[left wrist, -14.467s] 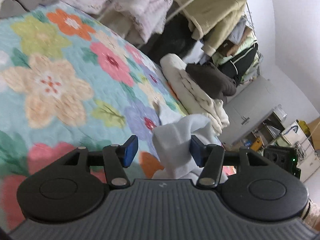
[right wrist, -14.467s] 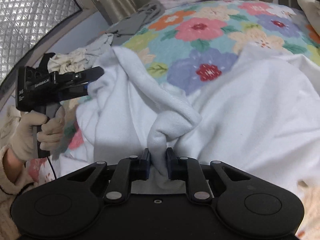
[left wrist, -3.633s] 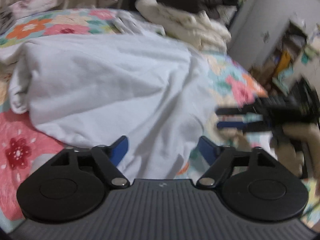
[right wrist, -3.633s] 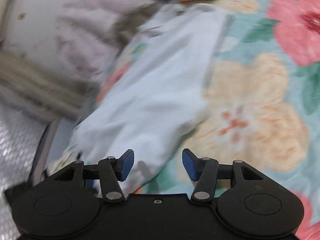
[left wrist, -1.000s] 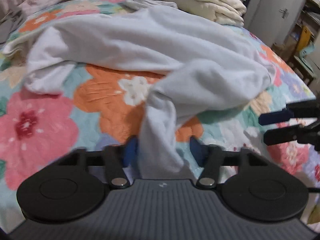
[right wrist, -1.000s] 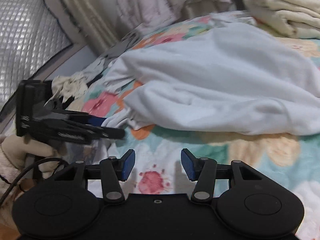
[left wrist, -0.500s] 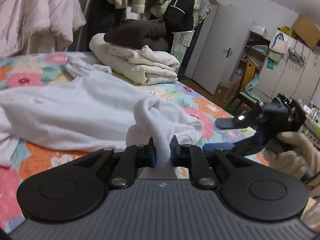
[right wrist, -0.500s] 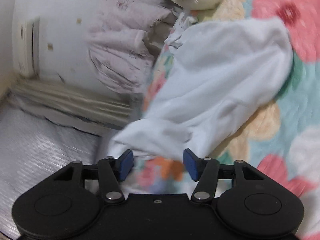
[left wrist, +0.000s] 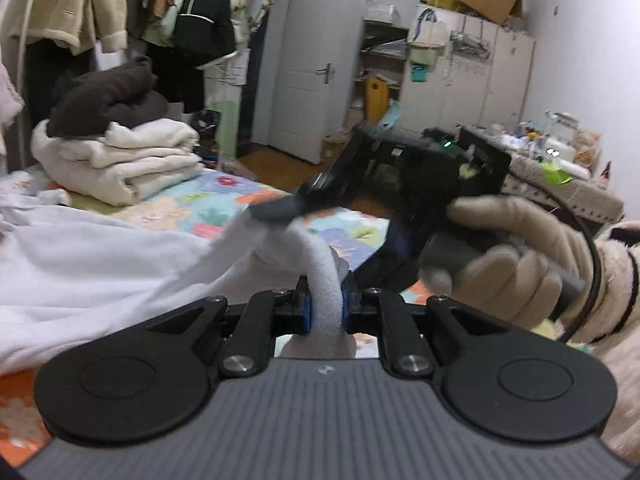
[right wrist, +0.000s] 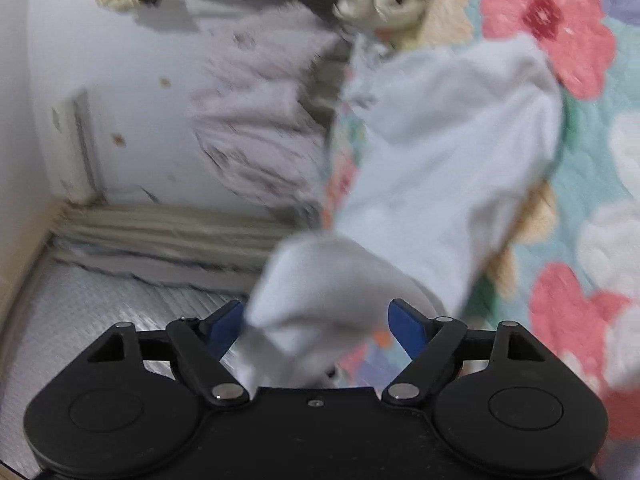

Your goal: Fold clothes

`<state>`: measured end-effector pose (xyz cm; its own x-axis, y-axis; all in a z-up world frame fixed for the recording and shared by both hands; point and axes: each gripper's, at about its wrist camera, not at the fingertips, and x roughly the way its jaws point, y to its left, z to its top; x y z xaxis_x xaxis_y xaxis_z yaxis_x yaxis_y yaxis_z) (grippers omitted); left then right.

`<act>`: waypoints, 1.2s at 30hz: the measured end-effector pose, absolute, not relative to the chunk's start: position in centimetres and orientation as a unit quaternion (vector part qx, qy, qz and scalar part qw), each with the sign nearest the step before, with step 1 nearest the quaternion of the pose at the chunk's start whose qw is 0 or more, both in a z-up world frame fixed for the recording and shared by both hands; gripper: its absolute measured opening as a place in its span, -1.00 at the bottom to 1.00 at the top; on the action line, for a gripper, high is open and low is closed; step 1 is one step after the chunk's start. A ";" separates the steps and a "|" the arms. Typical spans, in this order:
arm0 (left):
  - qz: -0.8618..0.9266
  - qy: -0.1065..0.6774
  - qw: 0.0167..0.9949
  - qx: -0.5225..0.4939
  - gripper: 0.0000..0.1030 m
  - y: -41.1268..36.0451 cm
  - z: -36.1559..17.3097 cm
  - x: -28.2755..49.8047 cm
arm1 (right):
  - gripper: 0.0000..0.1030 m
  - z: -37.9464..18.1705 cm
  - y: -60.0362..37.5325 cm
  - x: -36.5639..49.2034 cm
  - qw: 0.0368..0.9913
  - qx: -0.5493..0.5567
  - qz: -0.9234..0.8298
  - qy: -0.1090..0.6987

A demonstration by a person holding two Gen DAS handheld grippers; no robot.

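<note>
A pale blue-white garment (left wrist: 100,264) lies spread over the flowered bed cover (left wrist: 224,204). My left gripper (left wrist: 325,312) is shut on a rolled fold of it and holds that fold up off the bed. In the left wrist view the right gripper (left wrist: 276,208) reaches in over the same fold, held by a gloved hand (left wrist: 516,252). In the right wrist view my right gripper (right wrist: 316,322) is rolled sideways and its jaws are opening wide. A bunched end of the garment (right wrist: 440,168) sits between them, and the blue pads (right wrist: 404,320) stand apart from the cloth.
A folded cream stack (left wrist: 120,164) with a dark brown garment (left wrist: 108,96) on top sits at the bed's far end. Hanging coats (left wrist: 120,4), a white door (left wrist: 312,72) and cluttered shelves (left wrist: 384,64) stand beyond. A pale quilt (right wrist: 256,120) hangs by the wall.
My left gripper has shut on the fold and lifted it. The right gripper rolled sideways, came right up to that fold and spread its jaws around the cloth.
</note>
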<state>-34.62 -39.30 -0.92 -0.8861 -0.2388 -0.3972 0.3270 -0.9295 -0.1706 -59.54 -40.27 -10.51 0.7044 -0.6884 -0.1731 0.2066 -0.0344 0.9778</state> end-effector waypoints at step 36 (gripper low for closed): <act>-0.794 0.090 0.491 0.346 0.36 -53.1 -11.2 -14.8 | 0.30 -0.9 -41.2 -57.3 0.666 0.279 -0.642 0.258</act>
<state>-14.79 -53.06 -11.23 -0.2782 -0.7177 -0.6384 0.8428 -0.5012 0.1961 -57.35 -41.17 -0.94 0.0433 -0.7111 -0.7018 0.9990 0.0204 0.0410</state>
